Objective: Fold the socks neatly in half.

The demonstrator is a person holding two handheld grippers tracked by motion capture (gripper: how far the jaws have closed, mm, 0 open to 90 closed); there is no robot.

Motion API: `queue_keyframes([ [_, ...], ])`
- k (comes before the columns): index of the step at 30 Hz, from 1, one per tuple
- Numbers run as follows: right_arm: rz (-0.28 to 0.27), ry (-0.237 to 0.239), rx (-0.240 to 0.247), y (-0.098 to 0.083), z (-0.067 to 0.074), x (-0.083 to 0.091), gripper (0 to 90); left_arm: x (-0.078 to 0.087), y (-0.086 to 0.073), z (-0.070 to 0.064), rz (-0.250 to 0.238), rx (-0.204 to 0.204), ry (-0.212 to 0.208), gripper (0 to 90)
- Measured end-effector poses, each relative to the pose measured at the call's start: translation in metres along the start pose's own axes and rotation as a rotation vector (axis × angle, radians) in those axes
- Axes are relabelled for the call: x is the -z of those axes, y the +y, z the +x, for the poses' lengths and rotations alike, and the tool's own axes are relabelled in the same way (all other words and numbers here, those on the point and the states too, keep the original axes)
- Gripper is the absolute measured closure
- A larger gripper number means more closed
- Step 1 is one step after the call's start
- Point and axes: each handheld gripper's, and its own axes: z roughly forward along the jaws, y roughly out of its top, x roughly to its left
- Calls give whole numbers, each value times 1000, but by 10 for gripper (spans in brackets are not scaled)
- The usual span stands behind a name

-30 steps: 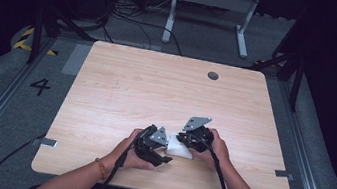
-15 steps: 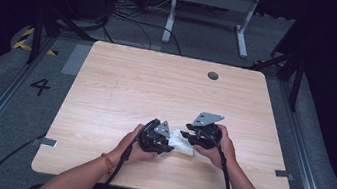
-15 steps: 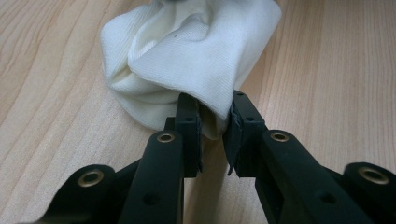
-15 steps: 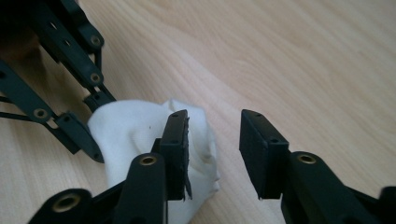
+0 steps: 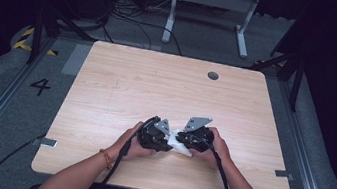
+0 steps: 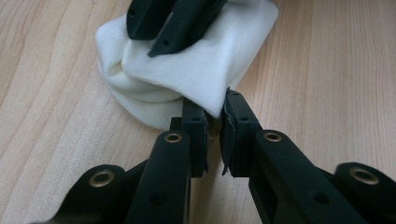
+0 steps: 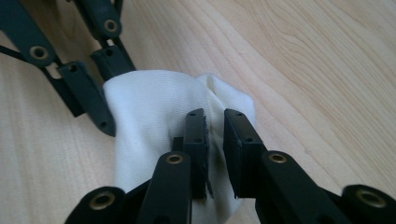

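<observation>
A small white knit cloth (image 5: 181,149) lies bunched on the wooden table (image 5: 157,88) near its front edge, between the two hand-held grippers. My left gripper (image 6: 216,105) has just been closing and now pinches a corner of the cloth (image 6: 201,70) between its pads. My right gripper (image 7: 214,116) has also just been closing, and a raised fold of the cloth (image 7: 149,116) sits squeezed between its jaws. In the high view the left gripper (image 5: 168,142) and right gripper (image 5: 180,141) point at each other across the cloth. The right gripper (image 6: 144,39) grips the cloth's far side.
A round grommet hole (image 5: 213,75) sits at the table's back right. Bare wood stretches behind and to both sides of the hands. A metal frame (image 5: 211,0) stands on the floor beyond the table, and cables (image 5: 132,18) lie there.
The right gripper drew a little to the right half a second ago and has come back onto the cloth. The left gripper edged slightly away from the front edge. Both sets of jaws narrowed.
</observation>
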Motion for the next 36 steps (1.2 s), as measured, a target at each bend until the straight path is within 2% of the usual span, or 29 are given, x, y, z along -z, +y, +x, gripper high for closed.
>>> queue_keyframes([
  [7,19,-99,18,2,2,1,859,1,0,1,10,-1,-9,818],
  [12,4,-87,-28,-3,-5,1,877,2,0,1,15,-12,-8,819],
  [17,-1,-91,-31,-3,-5,1,867,1,0,-1,11,-26,9,816],
  [20,-43,-80,-48,-1,-4,7,837,1,0,-3,10,-41,19,813],
  [23,-66,-62,-10,2,1,16,800,1,0,-4,18,-55,30,812],
  [26,-81,-4,46,4,11,22,770,1,0,-3,16,-51,24,812],
  [28,-60,16,81,4,16,20,773,1,0,-3,18,-56,25,812],
  [30,-39,30,93,4,17,16,770,1,0,-4,20,-59,27,812],
  [32,-31,23,75,2,13,12,754,1,0,-3,19,-56,24,812],
  [34,-4,-36,73,-1,9,7,762,1,0,-3,21,-60,25,814],
  [35,2,-49,63,-3,6,5,762,1,0,-3,19,-54,21,814],
  [36,-10,-50,32,-5,3,5,762,1,0,-3,17,-53,21,814],
])
